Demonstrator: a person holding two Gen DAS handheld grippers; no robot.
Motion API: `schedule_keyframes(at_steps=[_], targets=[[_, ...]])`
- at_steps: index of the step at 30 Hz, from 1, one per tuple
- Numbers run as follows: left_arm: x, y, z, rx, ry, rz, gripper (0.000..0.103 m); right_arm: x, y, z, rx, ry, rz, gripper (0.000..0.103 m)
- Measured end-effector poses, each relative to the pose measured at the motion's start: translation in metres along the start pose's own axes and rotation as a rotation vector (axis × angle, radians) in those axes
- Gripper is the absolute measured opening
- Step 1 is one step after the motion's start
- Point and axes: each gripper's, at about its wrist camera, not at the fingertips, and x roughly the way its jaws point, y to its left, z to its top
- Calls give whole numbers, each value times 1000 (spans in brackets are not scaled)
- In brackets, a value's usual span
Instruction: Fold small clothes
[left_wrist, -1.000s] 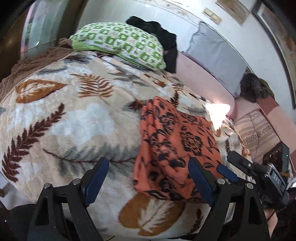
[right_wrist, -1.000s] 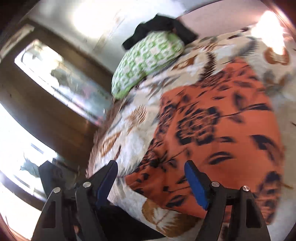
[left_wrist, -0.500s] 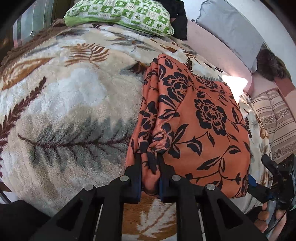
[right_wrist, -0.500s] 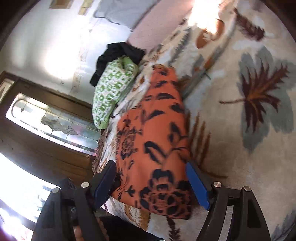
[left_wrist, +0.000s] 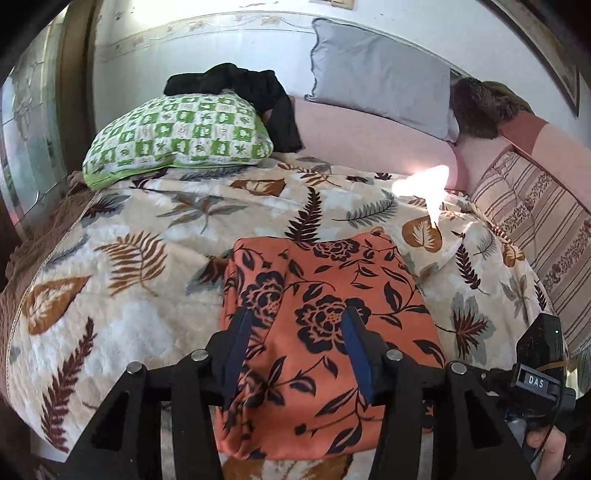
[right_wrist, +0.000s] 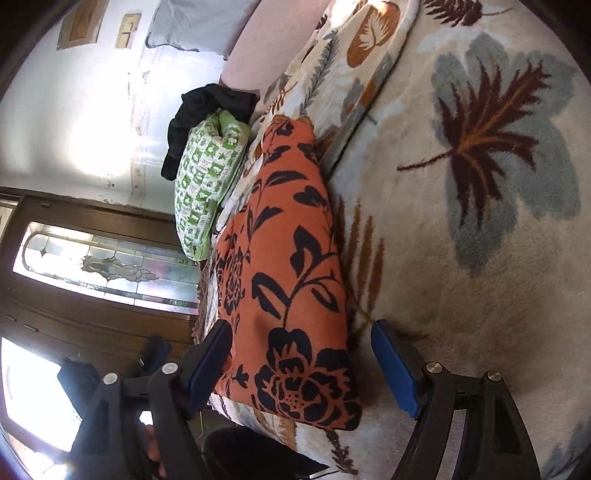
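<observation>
An orange garment with black flowers (left_wrist: 325, 332) lies folded into a rectangle on the leaf-patterned blanket (left_wrist: 122, 258), near the bed's front edge. My left gripper (left_wrist: 297, 336) is open above the garment's near half, its blue pads apart and holding nothing. In the right wrist view the same garment (right_wrist: 291, 266) runs away from the camera. My right gripper (right_wrist: 301, 363) is open and straddles the garment's near corner, one pad at its left side, the other over the blanket (right_wrist: 480, 221).
A green checked pillow (left_wrist: 181, 136) with a black cloth (left_wrist: 255, 92) on it lies at the head of the bed. A grey pillow (left_wrist: 376, 74) and striped cushion (left_wrist: 543, 225) sit to the right. A dark wooden door with patterned glass (right_wrist: 103, 266) stands beyond the bed's edge.
My left gripper was shut on the garment's near left edge half a second ago; it has let go, opened and drawn back. The right gripper stayed open and moved closer along the garment's right side.
</observation>
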Motion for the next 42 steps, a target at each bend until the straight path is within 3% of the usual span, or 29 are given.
schedule_keyframes(at_steps=[3, 6, 7, 8, 9, 11, 12, 15, 16, 17, 18, 19, 20, 21, 23, 27, 28, 29, 32, 34, 36, 37, 38, 39, 41, 42], targets=[[39, 5, -2, -21, 78, 41, 52, 9, 1, -1, -11, 27, -9, 80], [75, 21, -25, -61, 202, 100, 52, 17, 4, 0, -33, 43, -18, 80], [83, 27, -33, -77, 212, 86, 55, 20, 6, 0, -51, 53, -12, 81], [83, 32, -37, -90, 184, 63, 56, 25, 10, 0, -79, 78, -16, 76], [82, 35, -39, -87, 175, 52, 56, 31, 13, -1, -97, 116, -30, 50], [81, 36, -37, -84, 176, 45, 56, 31, 23, -4, -148, 106, -95, 30], [81, 37, -38, -87, 175, 37, 56, 28, 33, -6, -187, 94, -114, 23], [84, 39, -39, -83, 167, 18, 57, 29, 38, -6, -226, 96, -179, 22], [85, 38, -40, -74, 165, 21, 57, 37, 26, -4, -199, 131, -206, 24], [84, 38, -41, -70, 161, 20, 57, 41, 17, -4, -162, 157, -196, 34], [84, 39, -41, -74, 158, 14, 57, 37, 13, -2, -130, 149, -149, 39], [83, 39, -42, -78, 155, 5, 57, 30, 15, 0, -122, 138, -130, 49], [83, 40, -43, -81, 151, -1, 57, 21, 20, 4, -130, 105, -118, 71], [82, 40, -43, -79, 146, -3, 57, 12, 24, 9, -142, 60, -102, 77], [82, 39, -44, -75, 138, -2, 57, 8, 26, 23, -144, 24, -78, 80], [82, 42, -44, -86, 136, -16, 57, 50, 5, 53, -20, 137, 6, 77], [82, 43, -44, -88, 136, -20, 57, 57, 3, 55, -21, 150, -8, 67], [82, 44, -44, -92, 136, -27, 57, 59, 8, 54, -57, 151, -33, 34], [82, 45, -46, -87, 131, -30, 57, 52, 33, 42, -210, 109, -124, 33], [82, 43, -45, -78, 130, -26, 57, 58, 31, 42, -239, 140, -178, 32], [82, 44, -45, -86, 130, -32, 57, 54, 25, 50, -170, 149, -116, 42], [82, 45, -45, -91, 131, -37, 57, 52, 26, 54, -154, 123, -88, 51], [83, 46, -45, -90, 132, -39, 57, 44, 28, 58, -147, 69, -58, 75], [83, 45, -45, -88, 132, -37, 57, 37, 29, 63, -143, 14, -37, 86], [83, 45, -45, -90, 132, -37, 58, 40, 24, 79, -110, -23, -26, 91], [83, 45, -45, -92, 132, -39, 58, 50, 18, 88, -75, 8, -27, 91]])
